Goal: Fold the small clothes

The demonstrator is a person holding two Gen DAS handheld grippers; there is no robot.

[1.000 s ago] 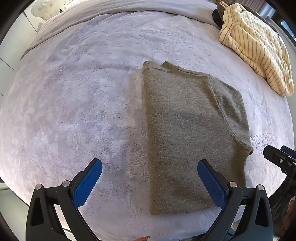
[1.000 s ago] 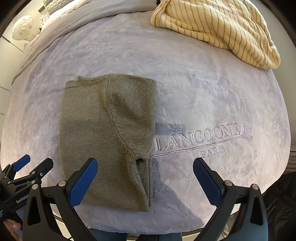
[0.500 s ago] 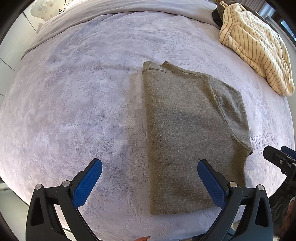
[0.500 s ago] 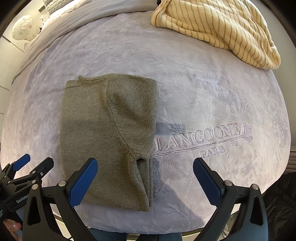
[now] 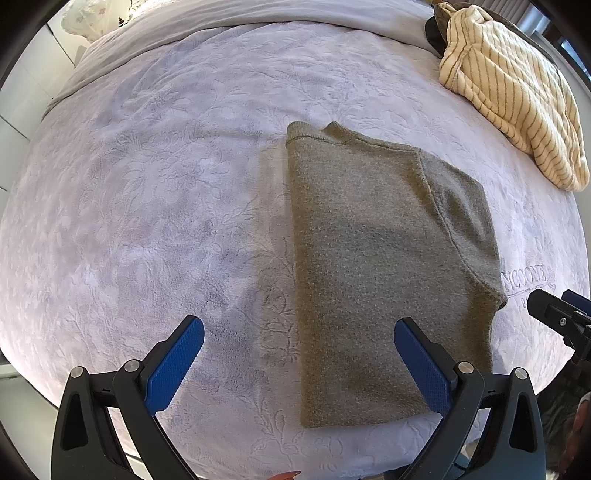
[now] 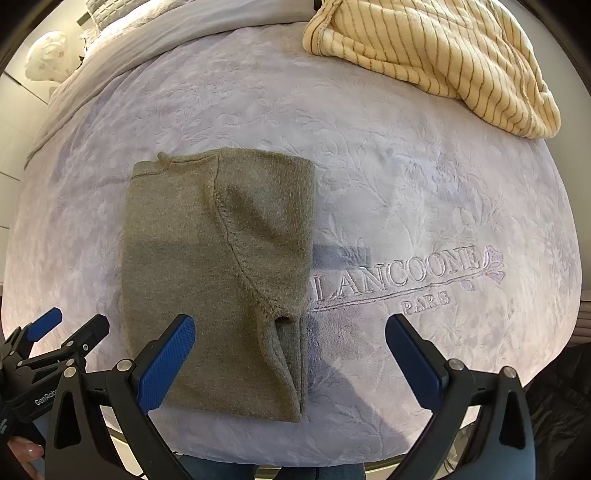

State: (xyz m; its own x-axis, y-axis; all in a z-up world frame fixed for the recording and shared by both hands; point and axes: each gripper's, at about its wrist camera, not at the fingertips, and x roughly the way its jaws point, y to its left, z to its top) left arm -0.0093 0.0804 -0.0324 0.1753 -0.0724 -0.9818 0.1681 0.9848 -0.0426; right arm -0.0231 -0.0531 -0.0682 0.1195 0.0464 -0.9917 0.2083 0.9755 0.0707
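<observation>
Item under inspection: one small olive-green knitted sweater (image 5: 384,266), folded lengthwise into a tall rectangle, lying flat on a pale lilac plush bedspread with an embossed floral pattern (image 5: 166,192). Its ribbed neckline faces the far edge of the bed; its hem lies close to the near edge. A sleeve is folded over on the right half, the armhole seam showing as a curved line, and the layered fold edges are visible along the right side in the right wrist view (image 6: 221,273).

Left gripper (image 5: 299,354): released, blue-padded fingers spread wide, holding nothing. It hangs over the near edge of the bed, its right finger above the lower part of the sweater, its left finger above bare bedspread. Contact with the fabric cannot be confirmed.

Right gripper (image 6: 291,350): likewise released, fingers wide apart, empty. Its left finger sits over the sweater's lower portion, its right finger over the bedspread near the embroidered lettering "LANCOONE PARIS" (image 6: 402,273), which lies just beside the sweater's right edge.

A cream blanket with thin brown stripes (image 6: 436,59), bunched, occupies the far right corner of the bed, well apart from the sweater. A grey sheet band (image 5: 229,22) runs along the far edge.
</observation>
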